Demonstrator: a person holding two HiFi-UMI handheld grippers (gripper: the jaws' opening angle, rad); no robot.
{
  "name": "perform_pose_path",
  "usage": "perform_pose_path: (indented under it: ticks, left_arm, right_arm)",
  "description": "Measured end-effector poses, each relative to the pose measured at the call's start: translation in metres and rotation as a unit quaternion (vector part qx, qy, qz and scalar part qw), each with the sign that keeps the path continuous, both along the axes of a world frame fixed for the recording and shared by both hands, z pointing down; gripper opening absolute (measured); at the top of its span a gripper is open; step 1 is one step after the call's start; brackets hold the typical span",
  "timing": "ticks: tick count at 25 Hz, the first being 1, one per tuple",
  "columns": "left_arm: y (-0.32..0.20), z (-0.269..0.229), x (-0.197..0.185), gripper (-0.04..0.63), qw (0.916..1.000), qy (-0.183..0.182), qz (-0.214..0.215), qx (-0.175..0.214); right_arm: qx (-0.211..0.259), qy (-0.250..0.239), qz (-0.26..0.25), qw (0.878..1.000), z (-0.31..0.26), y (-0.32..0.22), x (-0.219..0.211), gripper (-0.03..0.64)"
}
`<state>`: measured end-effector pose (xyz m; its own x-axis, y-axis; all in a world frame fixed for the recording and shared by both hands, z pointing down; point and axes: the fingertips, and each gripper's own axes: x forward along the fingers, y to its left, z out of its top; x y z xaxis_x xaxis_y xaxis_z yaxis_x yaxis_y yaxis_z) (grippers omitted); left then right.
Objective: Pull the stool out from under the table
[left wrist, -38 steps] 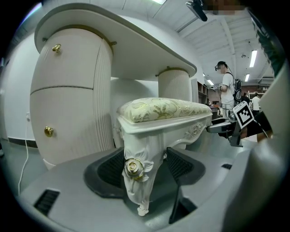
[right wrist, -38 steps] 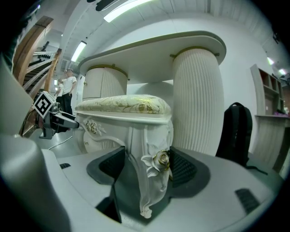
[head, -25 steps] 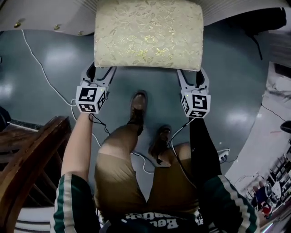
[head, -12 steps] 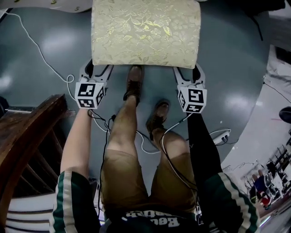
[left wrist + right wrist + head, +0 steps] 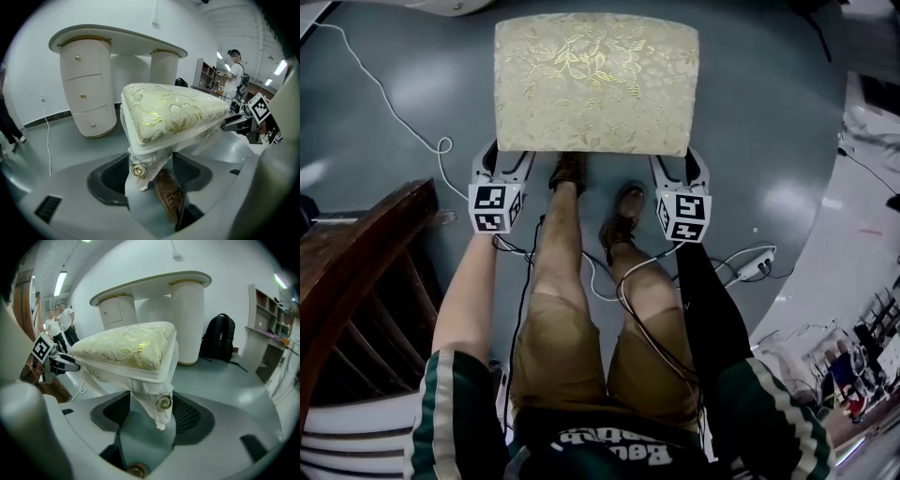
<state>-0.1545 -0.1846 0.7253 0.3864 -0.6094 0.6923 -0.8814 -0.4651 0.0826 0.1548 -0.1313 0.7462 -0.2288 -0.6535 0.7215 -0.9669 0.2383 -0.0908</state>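
Note:
The stool (image 5: 595, 82), with a cream and gold brocade cushion and white frame, stands on the grey floor in front of my feet. Only an edge of the white table (image 5: 464, 6) shows at the top of the head view; in the left gripper view it (image 5: 117, 40) stands well behind the stool (image 5: 173, 110). My left gripper (image 5: 502, 155) is shut on the near left corner leg (image 5: 140, 171), which has a gold rosette. My right gripper (image 5: 680, 159) is shut on the near right corner leg (image 5: 161, 404), which fills the gap between the pads.
A dark wooden chair back (image 5: 356, 281) stands close at the left. Cables (image 5: 394, 122) and a power strip (image 5: 755, 267) lie on the floor. My shoes (image 5: 623, 216) are just under the stool's near edge. A black backpack (image 5: 220, 336) leans by the table pedestal. People (image 5: 61, 319) stand far off.
The stool has come further out from the table with both grippers on its near corners. The table edge has slid almost out of the head view. The feet have stepped back.

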Motion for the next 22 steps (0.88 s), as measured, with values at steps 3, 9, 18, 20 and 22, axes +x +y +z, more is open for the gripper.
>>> perform_pose_path:
  ticks: [3, 9, 18, 20, 22]
  left_arm:
    - [0.064, -0.005, -0.005, 0.311, 0.9995, -0.017, -0.025, -0.001]
    - [0.086, -0.103, 0.001, 0.311, 0.9974, 0.003, -0.060, 0.039]
    - [0.036, -0.323, 0.053, 0.311, 0.9811, 0.058, -0.031, 0.182]
    - [0.018, -0.375, 0.057, 0.310, 0.9735, 0.069, -0.030, 0.216]
    - [0.002, -0.423, 0.056, 0.310, 0.9660, 0.077, -0.028, 0.245]
  right_arm:
    - [-0.011, -0.001, 0.013, 1.000, -0.008, 0.067, 0.007, 0.284]
    - [0.035, -0.003, 0.011, 0.999, -0.107, 0.070, 0.014, 0.281]
    - [0.175, -0.019, -0.024, 0.984, -0.305, -0.005, -0.001, 0.275]
    - [0.198, -0.020, -0.030, 0.979, -0.347, -0.024, -0.005, 0.275]
    - [0.217, -0.020, -0.032, 0.975, -0.386, -0.039, -0.011, 0.276]
